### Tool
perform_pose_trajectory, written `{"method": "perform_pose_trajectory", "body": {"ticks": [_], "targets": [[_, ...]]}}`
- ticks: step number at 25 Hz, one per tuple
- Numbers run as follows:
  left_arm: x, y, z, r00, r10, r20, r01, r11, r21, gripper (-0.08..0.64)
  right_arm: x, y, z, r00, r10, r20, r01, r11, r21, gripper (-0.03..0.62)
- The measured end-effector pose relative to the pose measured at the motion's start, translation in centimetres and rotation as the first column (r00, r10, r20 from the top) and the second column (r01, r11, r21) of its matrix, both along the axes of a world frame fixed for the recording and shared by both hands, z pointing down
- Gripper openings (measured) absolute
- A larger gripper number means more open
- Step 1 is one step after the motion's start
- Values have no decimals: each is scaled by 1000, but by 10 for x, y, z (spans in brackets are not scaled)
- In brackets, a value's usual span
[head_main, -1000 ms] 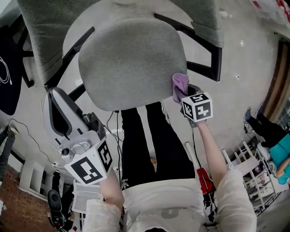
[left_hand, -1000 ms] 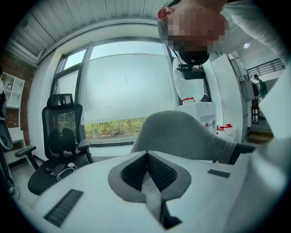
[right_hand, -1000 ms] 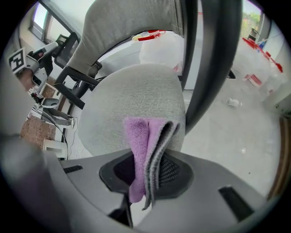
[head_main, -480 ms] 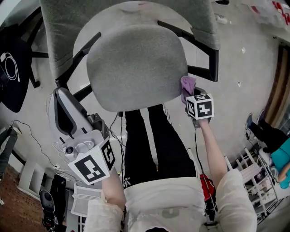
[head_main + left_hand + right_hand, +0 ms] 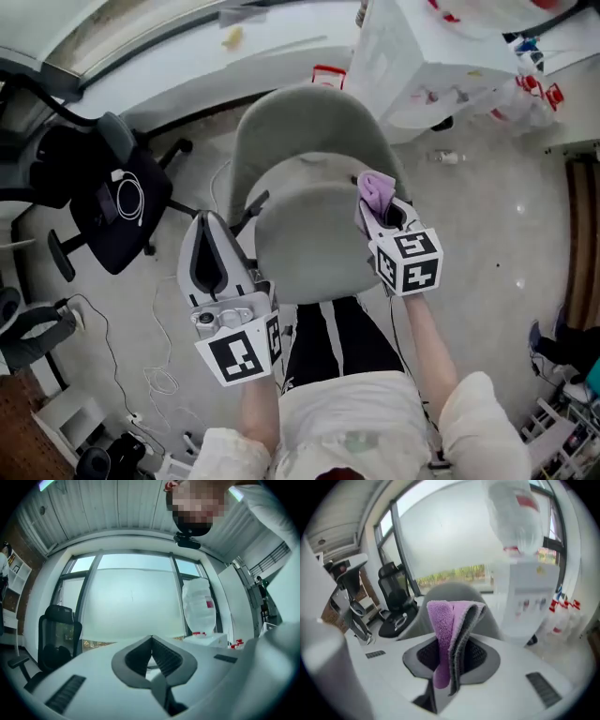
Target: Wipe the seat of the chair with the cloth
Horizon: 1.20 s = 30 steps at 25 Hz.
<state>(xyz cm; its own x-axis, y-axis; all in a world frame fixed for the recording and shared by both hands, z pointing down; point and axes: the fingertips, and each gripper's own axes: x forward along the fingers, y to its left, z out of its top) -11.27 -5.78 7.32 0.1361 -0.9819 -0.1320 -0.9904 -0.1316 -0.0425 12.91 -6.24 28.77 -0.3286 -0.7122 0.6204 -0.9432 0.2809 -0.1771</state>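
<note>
The grey chair's seat (image 5: 309,246) lies in the middle of the head view, its backrest (image 5: 305,131) beyond it. A purple cloth (image 5: 377,187) with a grey underside is folded and stands up between the jaws of my right gripper (image 5: 380,202), which is shut on it at the seat's right edge. In the right gripper view the cloth (image 5: 443,620) hangs over the jaws, with the chair's backrest (image 5: 487,618) behind. My left gripper (image 5: 203,223) is beside the seat's left edge. It is shut, holds nothing, and points up at a window (image 5: 133,599).
A black office chair (image 5: 112,192) with a white cable on it stands at the left. A white water dispenser (image 5: 422,56) is at the back right. Loose cables (image 5: 161,377) lie on the floor at the lower left. The person's legs (image 5: 337,337) are right before the seat.
The head view has pulled back, so the whole chair shows and looks smaller. The right gripper still grips the cloth at the seat's right edge. The left gripper has come closer to the seat.
</note>
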Motion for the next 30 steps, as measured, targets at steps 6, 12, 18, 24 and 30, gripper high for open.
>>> {"method": "perform_pose_trajectory", "body": {"ticks": [6, 12, 18, 24, 30], "targets": [[10, 21, -141, 995, 79, -55, -75, 994, 78, 12, -35, -3, -235, 993, -1, 114, -36, 944, 328, 87], [18, 56, -193, 986, 160, -38, -153, 976, 156, 12, -75, 39, -340, 976, -84, 201, -27, 868, 495, 87], [25, 72, -197, 976, 214, -48, -204, 965, 163, 12, -107, 79, -351, 978, -121, 171, 9, 839, 543, 87], [23, 76, -204, 966, 252, -58, -238, 954, 181, 12, -116, 89, -355, 986, -112, 123, 24, 828, 561, 87], [21, 74, -200, 964, 259, -63, -244, 953, 181, 12, -112, 87, -358, 990, -89, 110, 12, 830, 558, 87]]}}
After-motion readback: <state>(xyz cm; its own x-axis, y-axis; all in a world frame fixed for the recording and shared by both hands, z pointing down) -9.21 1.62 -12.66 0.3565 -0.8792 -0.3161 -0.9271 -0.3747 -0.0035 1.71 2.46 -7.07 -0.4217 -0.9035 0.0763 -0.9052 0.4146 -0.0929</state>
